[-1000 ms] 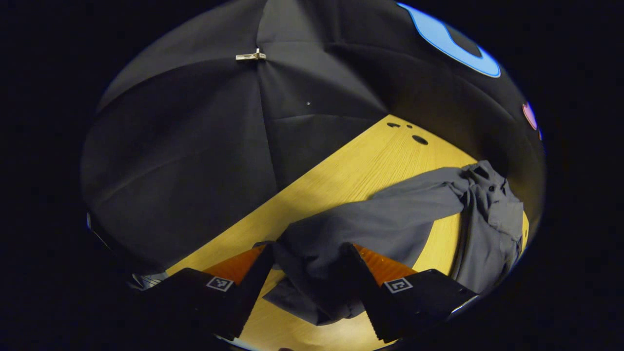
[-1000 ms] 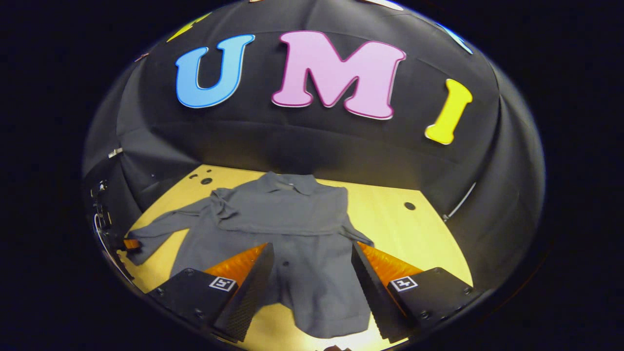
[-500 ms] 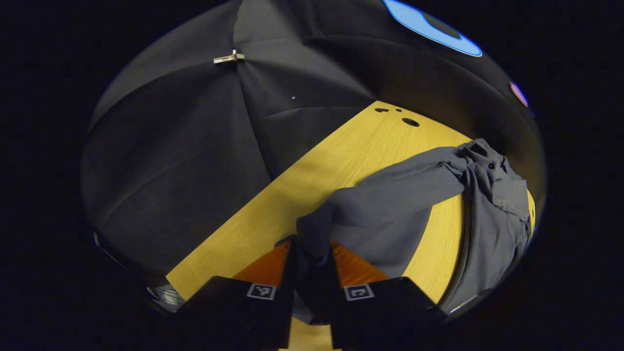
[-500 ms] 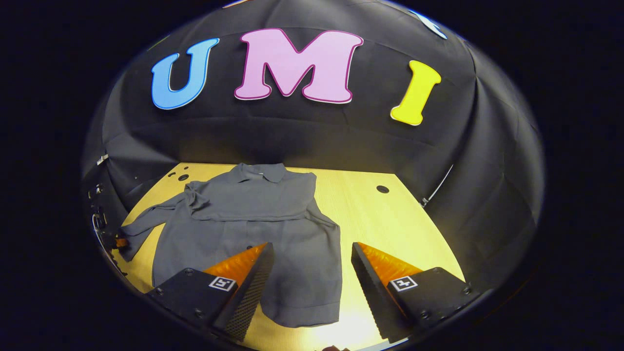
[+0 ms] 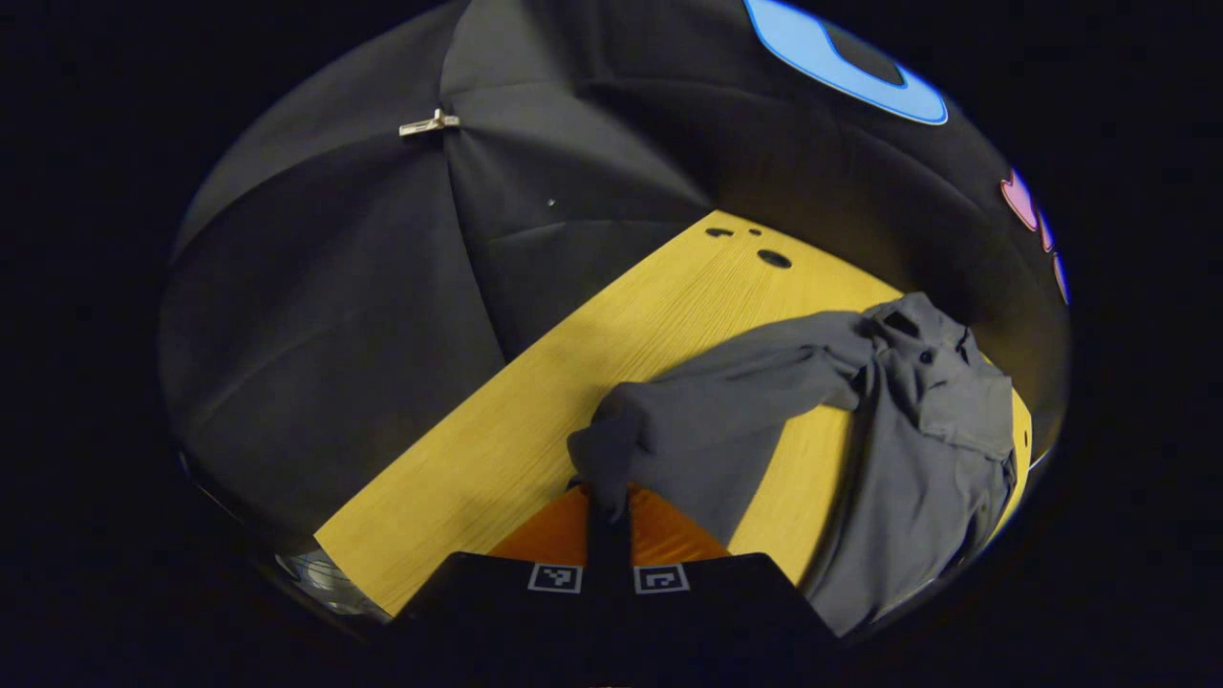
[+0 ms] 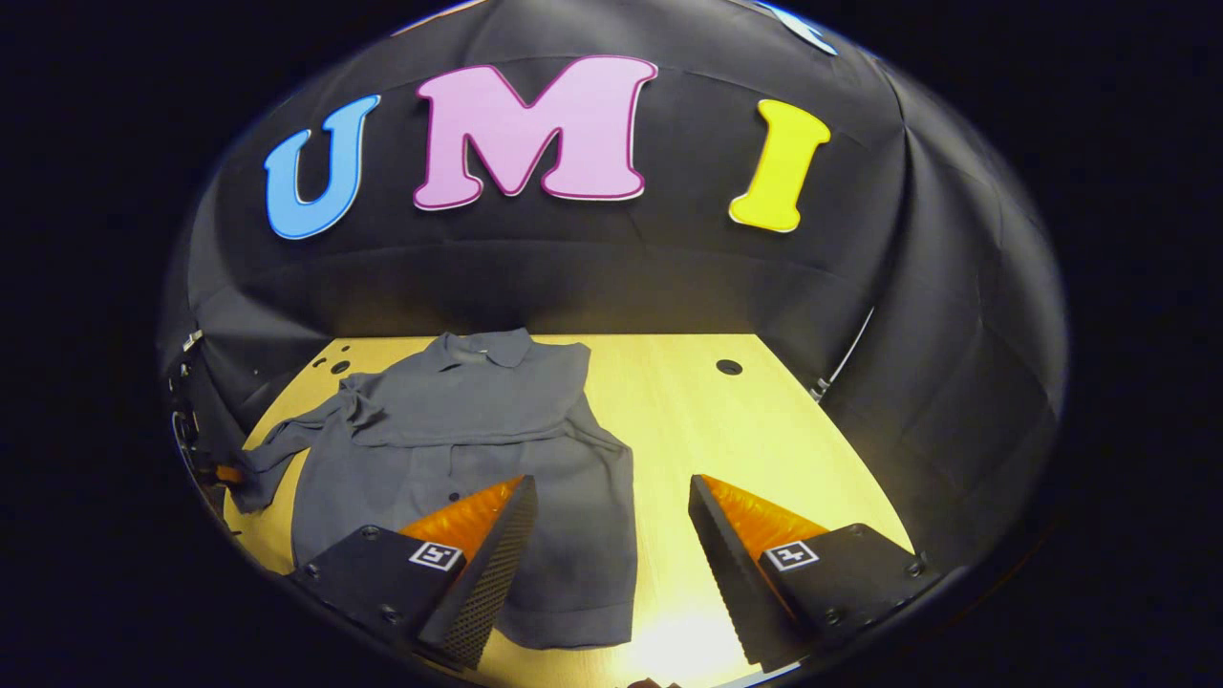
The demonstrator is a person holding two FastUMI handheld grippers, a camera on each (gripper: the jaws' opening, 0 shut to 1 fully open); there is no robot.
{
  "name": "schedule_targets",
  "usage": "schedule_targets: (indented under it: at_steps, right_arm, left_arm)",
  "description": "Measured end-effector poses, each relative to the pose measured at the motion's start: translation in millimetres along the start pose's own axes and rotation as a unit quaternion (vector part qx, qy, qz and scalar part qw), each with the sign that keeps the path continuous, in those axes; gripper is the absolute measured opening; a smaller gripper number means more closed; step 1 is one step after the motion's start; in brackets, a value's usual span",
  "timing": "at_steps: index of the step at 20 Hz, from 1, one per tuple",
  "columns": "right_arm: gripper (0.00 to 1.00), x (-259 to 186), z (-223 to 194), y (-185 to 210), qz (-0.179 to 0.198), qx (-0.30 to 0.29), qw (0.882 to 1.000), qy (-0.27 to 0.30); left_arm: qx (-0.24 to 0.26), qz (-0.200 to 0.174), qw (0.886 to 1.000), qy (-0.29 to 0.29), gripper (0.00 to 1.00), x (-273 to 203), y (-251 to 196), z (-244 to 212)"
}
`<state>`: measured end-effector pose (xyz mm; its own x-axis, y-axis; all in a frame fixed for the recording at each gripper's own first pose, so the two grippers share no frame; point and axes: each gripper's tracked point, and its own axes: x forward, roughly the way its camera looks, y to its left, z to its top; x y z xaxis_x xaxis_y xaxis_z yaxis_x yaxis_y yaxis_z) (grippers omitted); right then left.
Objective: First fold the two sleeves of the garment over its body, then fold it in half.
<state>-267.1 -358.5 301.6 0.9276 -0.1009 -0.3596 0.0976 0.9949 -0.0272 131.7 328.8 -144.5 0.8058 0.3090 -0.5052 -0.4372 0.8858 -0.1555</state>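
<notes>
A: Where do we stand with the shirt [image 6: 459, 449]?

B: We see the grey button shirt lying flat on the yellow desk [image 6: 726, 430], collar toward the booth's back wall, hem toward us; in the right gripper view one sleeve already lies folded across the chest; the other sleeve [image 5: 726, 411] stretches out over the desk, off the body's side.

A: And our grippers?

B: Our left gripper [image 5: 609, 511] has its fingers pinched together on that sleeve's cuff end; the cloth bunches right at the tips; our right gripper [image 6: 611, 535] hangs wide apart and empty above the hem, one finger over the cloth, the other over bare wood.

A: Which way does the sleeve run?

B: In the left gripper view its long axis runs from the cuff at our fingertips away and to the right, up to the shoulder beside the collar; so we judge the coming move is to carry the cuff rightward across the body.

A: Room enough?

B: Bare desk lies beside the sleeve; the desk's edge sits close on the left, near the wall cloth; the wide stretch of open wood lies on the shirt's other side.
</notes>
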Motion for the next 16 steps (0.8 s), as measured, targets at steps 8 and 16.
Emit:
schedule_targets:
  at_steps: [8, 16]
  right_arm:
    - [0.98, 8, -2, -45, -0.020, 0.027, 0.999, -0.001]
    - [0.98, 9, -9, -80, -0.034, 0.034, 0.999, 0.001]
  left_arm:
    - [0.015, -0.078, 0.993, -0.083, 0.05, -8, -108, 110]
    - [0.063, -0.185, 0.975, -0.110, 0.05, -24, -270, 142]
